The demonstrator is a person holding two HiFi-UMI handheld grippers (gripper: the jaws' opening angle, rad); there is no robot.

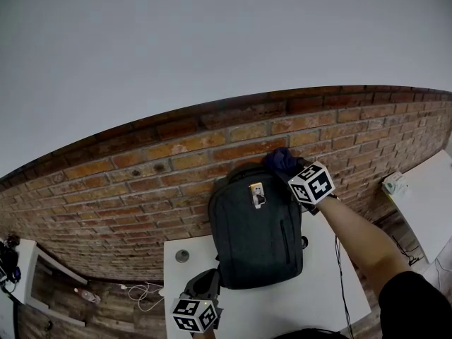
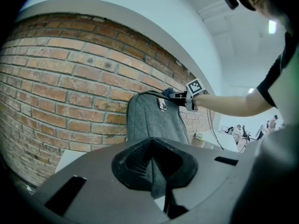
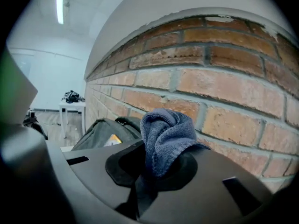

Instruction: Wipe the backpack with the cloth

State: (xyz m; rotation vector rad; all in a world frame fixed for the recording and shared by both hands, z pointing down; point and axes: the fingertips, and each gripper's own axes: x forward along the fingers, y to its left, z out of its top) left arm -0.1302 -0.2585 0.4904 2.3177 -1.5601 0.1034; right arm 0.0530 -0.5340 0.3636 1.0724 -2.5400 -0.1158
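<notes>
- one backpack (image 1: 258, 239), dark grey, upright against brick wall (image 1: 176, 154);
- one blue cloth (image 3: 166, 134) (bunched up), clamped in right gripper (image 3: 154, 171);
- left gripper (image 2: 156, 174) pinches grey backpack fabric

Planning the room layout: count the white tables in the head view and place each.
3. The centre table bears the backpack; the right table stands at the frame's right edge; the left table at its left edge. More may lie outside the view.

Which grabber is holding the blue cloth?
The right gripper, up at the top of the backpack by the brick wall: its jaws are shut on the blue cloth. The left gripper, down low, pinches grey backpack fabric instead.
</notes>
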